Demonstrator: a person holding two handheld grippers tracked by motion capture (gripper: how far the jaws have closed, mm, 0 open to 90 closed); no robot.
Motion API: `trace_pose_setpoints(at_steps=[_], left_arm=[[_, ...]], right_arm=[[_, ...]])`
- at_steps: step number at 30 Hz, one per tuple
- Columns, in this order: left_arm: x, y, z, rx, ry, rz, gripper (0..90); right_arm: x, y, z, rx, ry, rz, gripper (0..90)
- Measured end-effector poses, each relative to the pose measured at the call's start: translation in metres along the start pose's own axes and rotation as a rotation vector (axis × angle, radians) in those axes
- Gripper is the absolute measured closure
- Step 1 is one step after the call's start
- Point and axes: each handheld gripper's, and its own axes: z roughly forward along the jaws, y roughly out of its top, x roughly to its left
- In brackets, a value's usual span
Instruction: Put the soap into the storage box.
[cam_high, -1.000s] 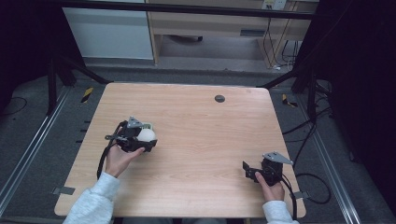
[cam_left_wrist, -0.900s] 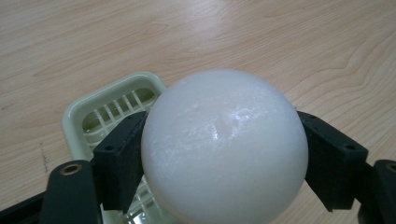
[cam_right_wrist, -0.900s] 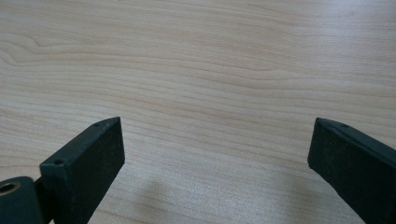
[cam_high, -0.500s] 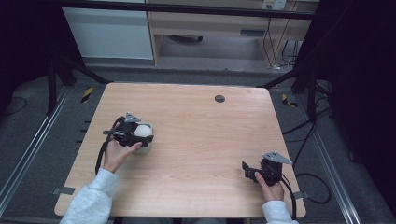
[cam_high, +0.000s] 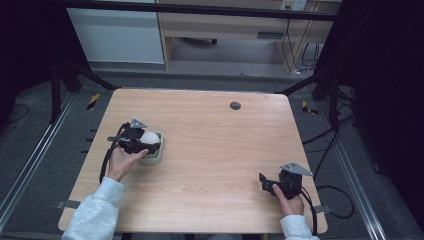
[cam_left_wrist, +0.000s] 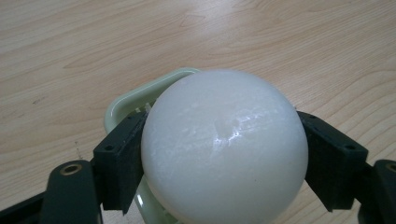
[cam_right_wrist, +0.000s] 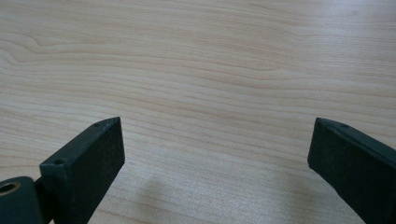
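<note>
A white ball (cam_left_wrist: 224, 149) sits between the two black jaws of my left gripper (cam_left_wrist: 224, 161), and both pads press against its sides. Under the ball lies a pale green dish (cam_left_wrist: 133, 100) on the wooden table. In the high view the left gripper (cam_high: 142, 142) holds the ball (cam_high: 149, 137) over the green dish (cam_high: 155, 157) at the table's left side. My right gripper (cam_high: 267, 184) rests near the front right corner, held by a hand. Its jaws stand wide apart (cam_right_wrist: 215, 158) with bare wood between them.
A small dark round spot (cam_high: 235, 105) marks the wooden table (cam_high: 220, 150) near its far edge. Cables trail from both grippers off the table. Metal rails and a cabinet stand beyond the table.
My left gripper has carried the white ball a little left and toward the table's far side, and the green dish now shows under it. The right gripper has stayed put.
</note>
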Motion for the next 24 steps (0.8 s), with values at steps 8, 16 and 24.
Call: trace_pose_setpoints(at_steps=[8,16,24], left_arm=[[0.005,-0.003,0.008,0.029,0.006,-0.004,23.0],[0.005,-0.004,0.012,0.043,0.009,-0.004,23.0],[0.007,-0.008,0.018,0.069,0.01,-0.008,23.0]], right_arm=[[0.0,0.0,0.0,-0.001,-0.002,-0.004,4.1],[0.0,0.0,0.0,-0.001,-0.002,-0.007,4.1],[0.0,0.0,0.0,0.001,0.001,-0.003,4.1]])
